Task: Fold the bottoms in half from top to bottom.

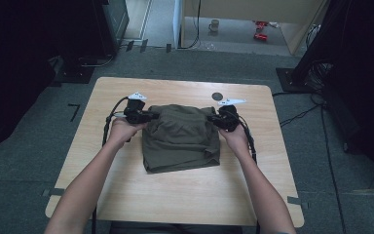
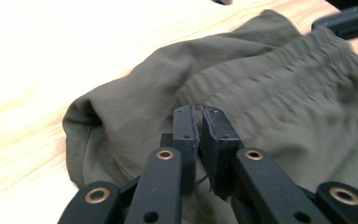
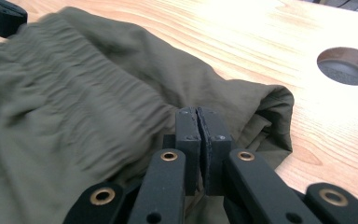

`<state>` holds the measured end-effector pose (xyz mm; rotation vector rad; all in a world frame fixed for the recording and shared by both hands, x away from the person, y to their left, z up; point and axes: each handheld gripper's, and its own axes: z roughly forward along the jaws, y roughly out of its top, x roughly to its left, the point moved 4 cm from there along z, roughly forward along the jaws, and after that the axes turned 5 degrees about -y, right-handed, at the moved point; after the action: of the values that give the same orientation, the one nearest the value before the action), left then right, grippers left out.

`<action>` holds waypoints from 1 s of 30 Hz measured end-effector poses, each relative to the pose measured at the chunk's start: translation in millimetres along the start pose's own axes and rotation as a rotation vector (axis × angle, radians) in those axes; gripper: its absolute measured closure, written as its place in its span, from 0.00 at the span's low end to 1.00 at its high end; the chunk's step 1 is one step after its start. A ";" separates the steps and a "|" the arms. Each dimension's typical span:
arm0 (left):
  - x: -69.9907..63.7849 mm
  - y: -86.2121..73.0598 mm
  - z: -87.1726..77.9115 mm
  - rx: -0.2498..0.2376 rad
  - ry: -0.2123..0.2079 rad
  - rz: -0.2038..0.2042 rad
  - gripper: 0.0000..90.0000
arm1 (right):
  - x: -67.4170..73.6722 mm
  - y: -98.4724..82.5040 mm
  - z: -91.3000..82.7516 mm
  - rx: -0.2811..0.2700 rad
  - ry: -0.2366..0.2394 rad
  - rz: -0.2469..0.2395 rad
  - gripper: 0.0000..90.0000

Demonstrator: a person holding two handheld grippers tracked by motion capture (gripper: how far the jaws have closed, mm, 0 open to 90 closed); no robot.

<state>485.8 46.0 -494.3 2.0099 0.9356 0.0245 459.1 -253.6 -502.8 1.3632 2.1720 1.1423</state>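
1. Olive-green folded garment (image 1: 180,139) lies mid-table on the wooden table (image 1: 126,195), elastic waistband toward the far edge.
2. Left gripper (image 1: 152,115) sits at the garment's far left corner, jaws pressed together; whether any cloth is caught between them, I cannot tell.
3. Right gripper (image 1: 213,118) sits at the far right corner, jaws pressed together too, fabric just beyond the tips.
4. Round hole (image 1: 217,96) shows in the tabletop beyond the cloth.

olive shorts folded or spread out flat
Folded: the olive shorts lie as a compact, doubled-over rectangle on the table, elastic waistband bunched at the far edge.
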 end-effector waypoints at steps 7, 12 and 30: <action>16.8 -5.8 17.5 0.017 0.033 -0.050 0.97 | -5.8 -6.3 16.9 0.051 0.001 0.013 0.98; 18.1 -8.0 23.1 0.023 0.010 -0.051 0.98 | -6.6 -7.2 25.1 0.067 0.033 0.009 0.98; -26.6 -6.0 -5.5 -0.017 -0.159 0.100 0.90 | 10.6 -7.1 -9.2 -0.020 0.142 -0.001 0.96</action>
<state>461.2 35.4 -486.9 2.0092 0.7315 -0.0708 443.8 -250.2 -501.2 1.3089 2.2512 1.2936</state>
